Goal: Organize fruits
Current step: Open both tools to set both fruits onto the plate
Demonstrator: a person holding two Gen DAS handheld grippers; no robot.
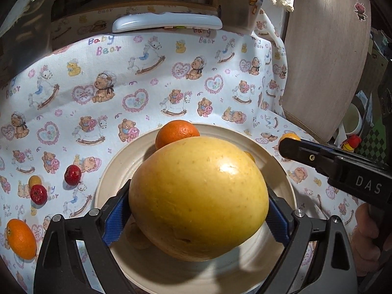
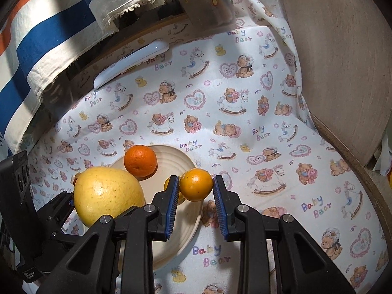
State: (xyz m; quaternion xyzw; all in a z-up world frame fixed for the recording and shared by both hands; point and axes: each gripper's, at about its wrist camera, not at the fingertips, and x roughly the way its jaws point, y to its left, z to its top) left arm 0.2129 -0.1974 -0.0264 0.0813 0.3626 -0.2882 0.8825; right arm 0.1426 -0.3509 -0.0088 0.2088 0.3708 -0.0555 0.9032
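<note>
My left gripper (image 1: 198,210) is shut on a large yellow pomelo (image 1: 198,198) and holds it over a cream plate (image 1: 115,171). An orange (image 1: 176,133) lies on the plate's far side. My right gripper (image 2: 196,187) is shut on a small orange-yellow citrus (image 2: 196,187) at the plate's right rim (image 2: 193,223). The right wrist view also shows the pomelo (image 2: 107,199), the orange (image 2: 140,160) and a small yellow fruit (image 2: 167,183) behind the left finger. The right gripper (image 1: 289,144) shows in the left wrist view with the citrus (image 1: 289,136) at its tip.
On the bear-print cloth left of the plate lie two red fruits (image 1: 72,174) (image 1: 38,194), a small yellow fruit (image 1: 34,180) and another orange (image 1: 20,238). A white remote (image 1: 166,22) lies at the back. A wooden chair back (image 1: 325,61) stands at the right.
</note>
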